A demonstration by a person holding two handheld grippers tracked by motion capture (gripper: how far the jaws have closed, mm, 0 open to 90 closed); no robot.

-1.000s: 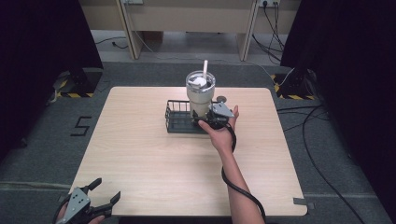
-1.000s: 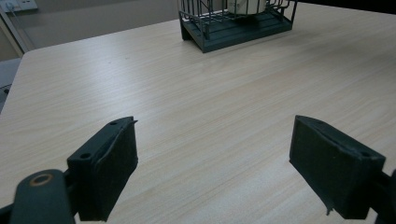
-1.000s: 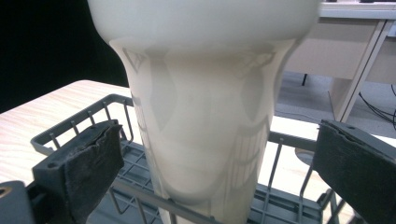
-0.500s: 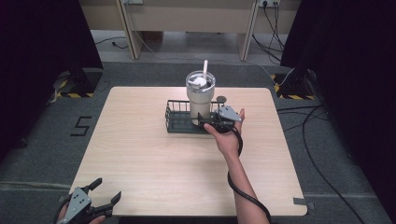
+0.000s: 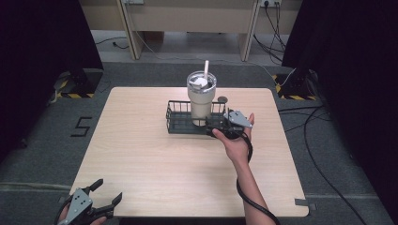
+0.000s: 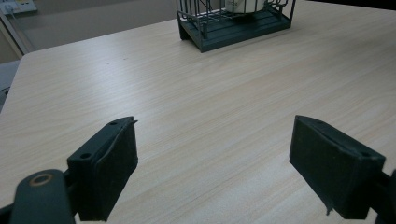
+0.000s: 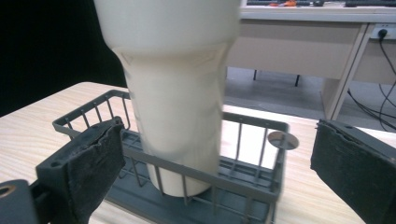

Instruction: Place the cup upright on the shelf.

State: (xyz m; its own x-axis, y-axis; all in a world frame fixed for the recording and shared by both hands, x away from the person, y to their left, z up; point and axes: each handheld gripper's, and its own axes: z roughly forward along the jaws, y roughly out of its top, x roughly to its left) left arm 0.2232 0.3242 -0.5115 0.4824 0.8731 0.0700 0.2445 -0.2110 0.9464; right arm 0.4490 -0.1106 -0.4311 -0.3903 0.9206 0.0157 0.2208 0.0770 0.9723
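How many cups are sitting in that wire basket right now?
1. A single cream tumbler with a straw stands upright in the dark wire basket, toward its right end, just ahead of the open right tool. Nothing else is visible inside the basket.

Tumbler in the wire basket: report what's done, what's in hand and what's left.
Done: the tumbler stands upright inside the wire basket. In hand: nothing; the right gripper sits open just outside the basket's front rail, jaws apart. The left gripper waits open at the table's near edge. Left, probably: drawing the right gripper clear.
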